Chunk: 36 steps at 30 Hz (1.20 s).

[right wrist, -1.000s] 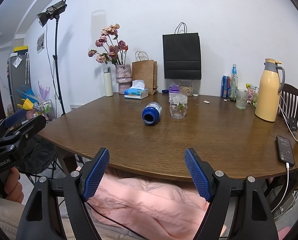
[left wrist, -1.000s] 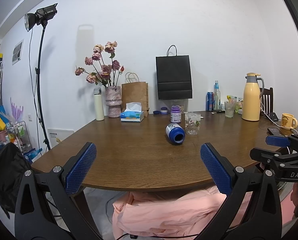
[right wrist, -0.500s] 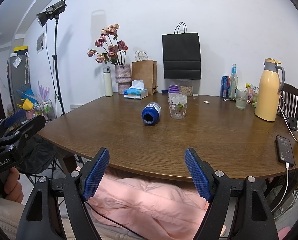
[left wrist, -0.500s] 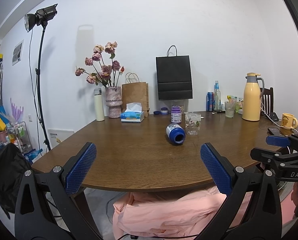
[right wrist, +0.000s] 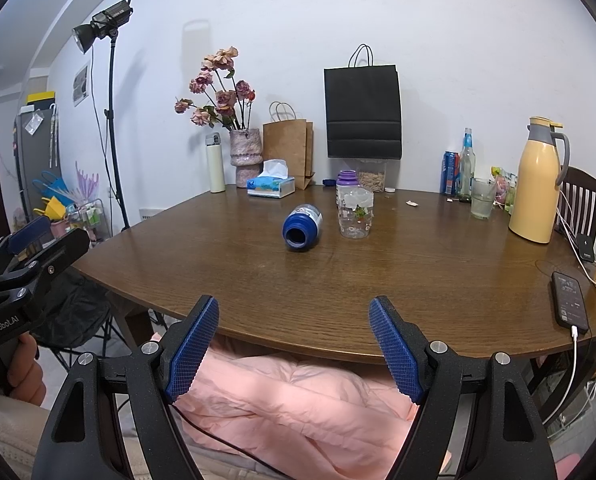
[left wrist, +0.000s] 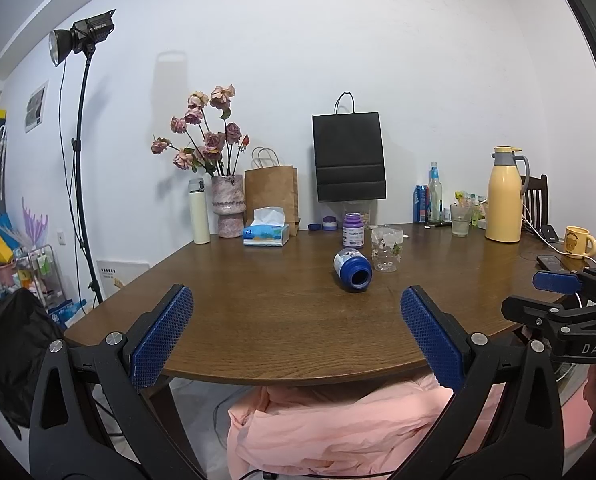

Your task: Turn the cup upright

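A blue cup [left wrist: 353, 270] lies on its side near the middle of the brown wooden table [left wrist: 257, 312], its open mouth facing me. It also shows in the right wrist view [right wrist: 302, 227]. A clear glass [left wrist: 386, 249] with a printed pattern stands upright just right of it, also in the right wrist view [right wrist: 356, 213]. My left gripper [left wrist: 293, 334] is open and empty, held before the table's near edge. My right gripper [right wrist: 293, 346] is open and empty, also short of the near edge. Each gripper shows at the side of the other's view.
Along the back stand a cream flask [left wrist: 199, 212], a vase of flowers [left wrist: 227, 205], a tissue box [left wrist: 266, 233], paper bags [left wrist: 349, 158], a purple jar [left wrist: 353, 230]. At the right are a yellow thermos [right wrist: 538, 182], a phone [right wrist: 569, 300], a yellow mug [left wrist: 577, 242]. Pink fabric [right wrist: 298, 404] lies below the table.
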### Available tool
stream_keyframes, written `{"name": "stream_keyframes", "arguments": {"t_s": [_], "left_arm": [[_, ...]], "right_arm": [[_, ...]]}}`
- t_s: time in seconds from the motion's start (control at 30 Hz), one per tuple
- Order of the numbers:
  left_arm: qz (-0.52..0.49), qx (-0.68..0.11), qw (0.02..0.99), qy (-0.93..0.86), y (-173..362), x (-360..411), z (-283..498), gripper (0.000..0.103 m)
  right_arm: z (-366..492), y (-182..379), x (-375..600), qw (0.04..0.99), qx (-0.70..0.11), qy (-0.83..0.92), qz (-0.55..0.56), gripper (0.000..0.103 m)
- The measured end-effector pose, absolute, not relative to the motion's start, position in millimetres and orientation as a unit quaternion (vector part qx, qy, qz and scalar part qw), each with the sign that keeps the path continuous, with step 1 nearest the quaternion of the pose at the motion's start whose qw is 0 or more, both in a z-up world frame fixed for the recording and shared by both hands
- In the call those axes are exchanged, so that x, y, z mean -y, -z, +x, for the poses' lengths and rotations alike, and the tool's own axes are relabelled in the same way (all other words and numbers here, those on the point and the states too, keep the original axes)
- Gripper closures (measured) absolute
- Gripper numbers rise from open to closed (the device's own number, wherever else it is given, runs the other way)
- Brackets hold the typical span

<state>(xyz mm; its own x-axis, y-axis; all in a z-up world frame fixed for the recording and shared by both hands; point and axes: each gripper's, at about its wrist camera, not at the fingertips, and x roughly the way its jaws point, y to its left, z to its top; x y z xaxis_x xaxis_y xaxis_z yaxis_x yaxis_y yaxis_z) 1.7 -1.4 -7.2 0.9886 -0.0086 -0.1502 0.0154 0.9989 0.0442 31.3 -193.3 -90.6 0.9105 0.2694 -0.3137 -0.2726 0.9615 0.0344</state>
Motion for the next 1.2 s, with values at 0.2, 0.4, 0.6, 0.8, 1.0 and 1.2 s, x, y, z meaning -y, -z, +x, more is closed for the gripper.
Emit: {"name": "stream_keyframes", "arguments": {"t_s": [0.2,0.4,0.6,0.8,1.0,1.2], "left_arm": [[0.023,-0.075,0.997,0.006,6,0,2,0.000],[0.023,-0.075,0.997,0.007,6,0,2,0.000],[0.021,-0.081,0.996,0.009,6,-2,4,0.000],[0.024,-0.084,0.996,0.005,7,-6,18,0.000],[0.006,-0.190,0.982,0.007,3,-17,116,0.000],[-0.054,-0.254,0.965,0.021,8,-38,211,0.000]], "right_arm": [[32,91,193,0.977,-0.160,-0.139,-0.005,0.020],[32,90,194,0.977,-0.161,-0.139,-0.005,0.020],[33,91,194,0.977,-0.162,-0.138,-0.004,0.020],[46,93,190,0.975,-0.166,-0.146,0.000,0.021],[116,82,173,0.970,-0.185,-0.156,-0.030,0.020],[237,76,163,0.955,-0.235,-0.180,-0.012,0.020]]}}
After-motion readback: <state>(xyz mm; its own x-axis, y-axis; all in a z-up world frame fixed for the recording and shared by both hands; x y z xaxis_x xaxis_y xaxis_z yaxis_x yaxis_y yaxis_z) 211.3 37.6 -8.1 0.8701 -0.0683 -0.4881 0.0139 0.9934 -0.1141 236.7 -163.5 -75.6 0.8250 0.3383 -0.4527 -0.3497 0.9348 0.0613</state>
